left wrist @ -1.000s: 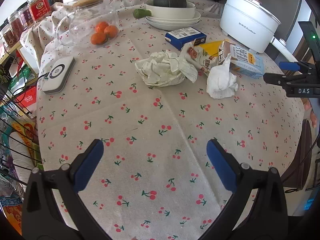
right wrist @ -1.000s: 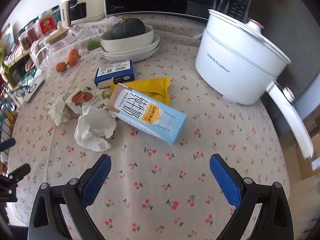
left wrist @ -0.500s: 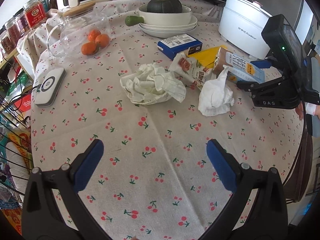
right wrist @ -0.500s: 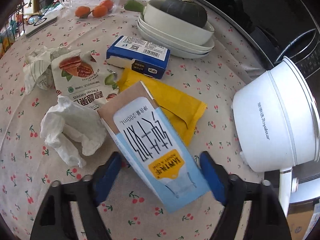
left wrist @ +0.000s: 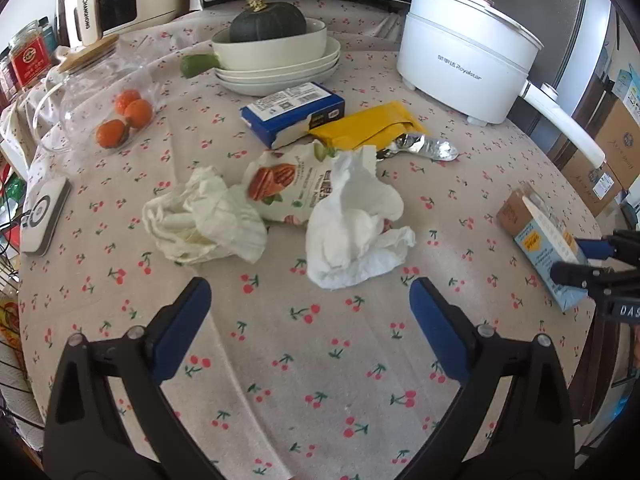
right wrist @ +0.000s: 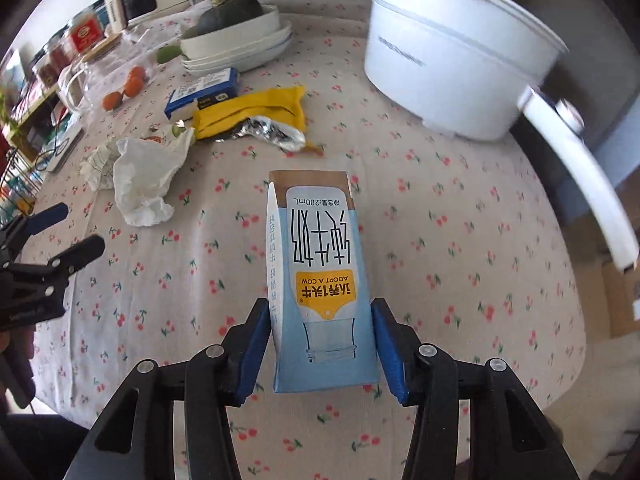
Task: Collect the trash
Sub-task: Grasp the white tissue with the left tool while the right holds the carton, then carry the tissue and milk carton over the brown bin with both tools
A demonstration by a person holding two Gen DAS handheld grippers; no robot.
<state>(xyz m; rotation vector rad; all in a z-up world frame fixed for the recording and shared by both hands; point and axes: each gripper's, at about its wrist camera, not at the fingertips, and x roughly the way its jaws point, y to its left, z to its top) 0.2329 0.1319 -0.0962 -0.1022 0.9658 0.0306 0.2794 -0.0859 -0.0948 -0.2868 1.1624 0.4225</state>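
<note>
My right gripper [right wrist: 322, 344] is shut on a light-blue milk carton [right wrist: 320, 264] and holds it above the cherry tablecloth; the carton also shows at the right edge of the left wrist view [left wrist: 544, 248]. My left gripper [left wrist: 308, 320] is open and empty, just short of a crumpled white tissue [left wrist: 352, 228]. Beyond lie a second crumpled paper [left wrist: 204, 220], a pecan snack bag [left wrist: 288, 184], a yellow wrapper [left wrist: 368, 128] with a foil pouch [left wrist: 424, 146], and a blue box [left wrist: 292, 114].
A white electric pot [left wrist: 464, 52] with a long handle stands back right. Stacked dishes with a dark squash [left wrist: 272, 52], a glass jar with oranges [left wrist: 100, 96], and a white scale [left wrist: 42, 216] sit at back and left. The table's round edge [left wrist: 592, 216] drops off right.
My right gripper has closed on the milk carton and lifted it away from the pile toward the right edge. My left gripper has moved forward toward the tissue.
</note>
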